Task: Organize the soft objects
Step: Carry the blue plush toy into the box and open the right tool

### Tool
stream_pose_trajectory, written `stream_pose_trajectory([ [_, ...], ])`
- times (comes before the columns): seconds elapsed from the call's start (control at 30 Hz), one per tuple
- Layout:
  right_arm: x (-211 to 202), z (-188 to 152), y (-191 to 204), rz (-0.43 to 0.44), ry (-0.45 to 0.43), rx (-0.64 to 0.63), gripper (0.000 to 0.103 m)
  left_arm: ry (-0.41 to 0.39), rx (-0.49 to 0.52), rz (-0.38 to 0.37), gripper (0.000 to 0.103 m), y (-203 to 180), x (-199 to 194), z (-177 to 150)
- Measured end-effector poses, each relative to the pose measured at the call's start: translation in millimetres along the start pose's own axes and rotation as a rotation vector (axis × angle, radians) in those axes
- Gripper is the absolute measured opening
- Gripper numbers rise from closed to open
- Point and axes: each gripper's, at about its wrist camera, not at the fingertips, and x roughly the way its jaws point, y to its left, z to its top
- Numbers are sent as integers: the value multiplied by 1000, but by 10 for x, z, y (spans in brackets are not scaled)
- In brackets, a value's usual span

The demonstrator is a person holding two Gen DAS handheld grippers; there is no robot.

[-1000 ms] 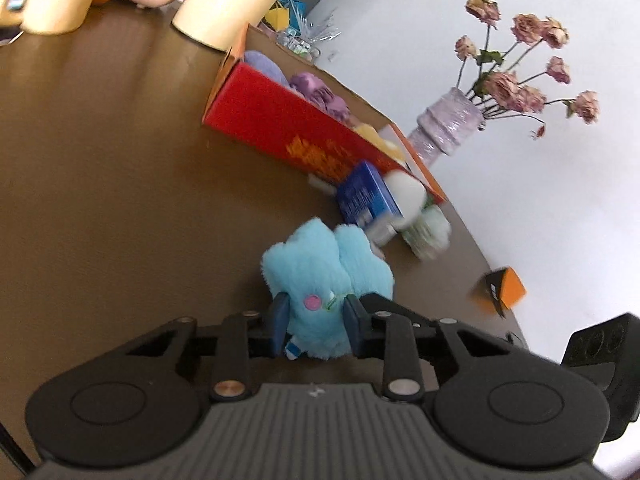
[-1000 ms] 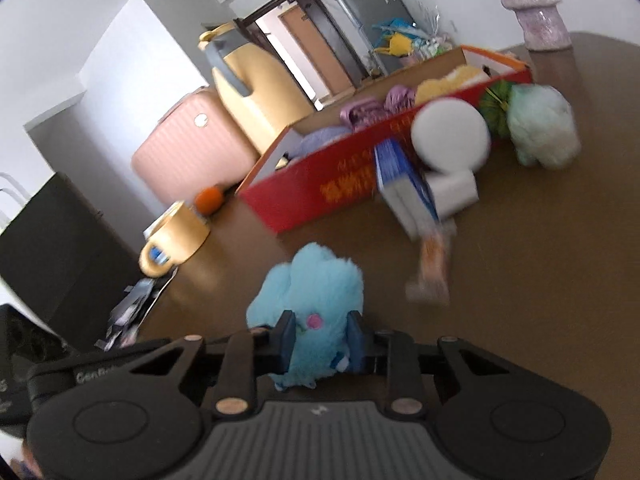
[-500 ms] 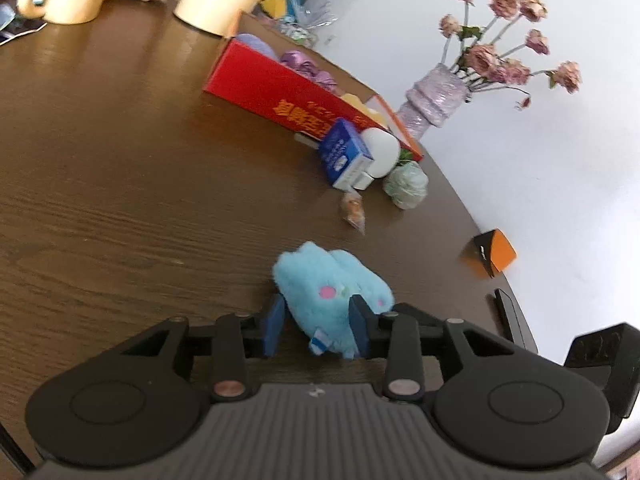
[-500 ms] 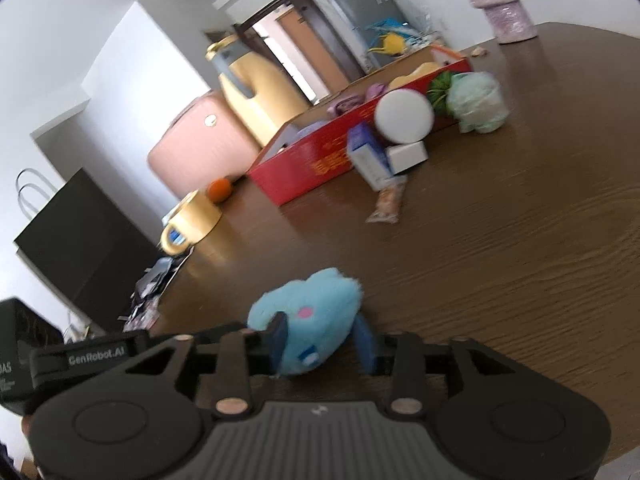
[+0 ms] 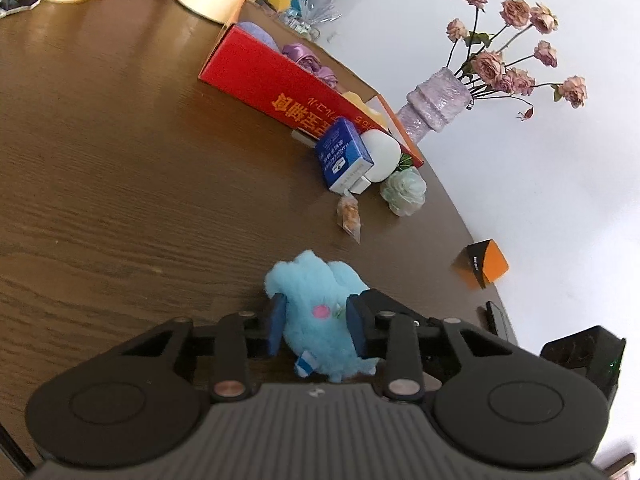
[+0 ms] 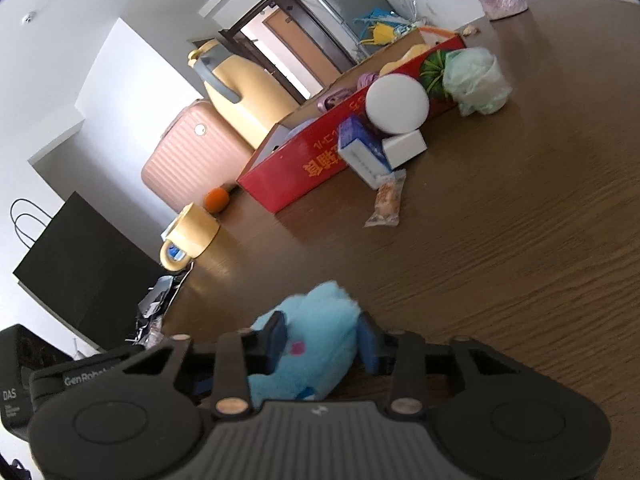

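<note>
Blue plush toy [image 5: 316,316], lengthwise along the fingers [image 5: 277,322], ears pointing away

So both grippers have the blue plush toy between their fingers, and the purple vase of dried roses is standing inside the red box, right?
Not quite. The purple vase of dried roses stands on the table beyond the red box, not inside it; the left wrist view shows this. The rest holds: the blue plush toy sits between the fingers of the left gripper and the right gripper, both closing.

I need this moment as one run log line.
left gripper: closing on blue plush | right gripper: closing on it | red box: beyond
</note>
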Motion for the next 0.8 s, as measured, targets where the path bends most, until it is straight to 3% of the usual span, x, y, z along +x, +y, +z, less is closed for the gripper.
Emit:
stream_pose_trajectory([
  [0.23,-86,282,111,20,-64,-29,32,-26,60,-43,31,-153,3,230],
  [0.37,14,927,238,48,-125,-73,32,-91,173,-61,31,-471,91,799],
  [0.47,294,1582,244,23,-149,-82,32,-120,258,-56,31,-688,438,1404],
  [0.63,1099,2509,32,-74,-63,-38,29,-12,185,-6,31,-593,1346,2285],
  [0.73,1637,2749,-125,-128,31,-30,28,64,143,75,30,-416,1842,2591],
  [0.8,1922,2795,-169,-179,101,-50,26,103,168,148,23,-357,2083,2673],
])
